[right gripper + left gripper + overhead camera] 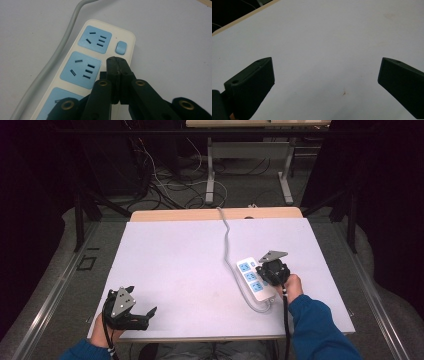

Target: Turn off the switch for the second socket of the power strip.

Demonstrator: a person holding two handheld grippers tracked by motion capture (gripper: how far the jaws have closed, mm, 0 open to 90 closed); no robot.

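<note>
A white power strip with blue socket faces lies right of the table's middle, its grey cable running to the far edge. In the right gripper view the power strip shows its blue switch at the far end. My right gripper is shut, its tips just short of that switch above the strip's edge; it is the right gripper seen from above. My left gripper rests open at the table's near left corner, its jaws wide apart over bare white surface.
The white table top has a wooden strip along its far edge. Beyond it, another table's legs stand among loose cables on the floor. A faint brown speck marks the surface between the left jaws.
</note>
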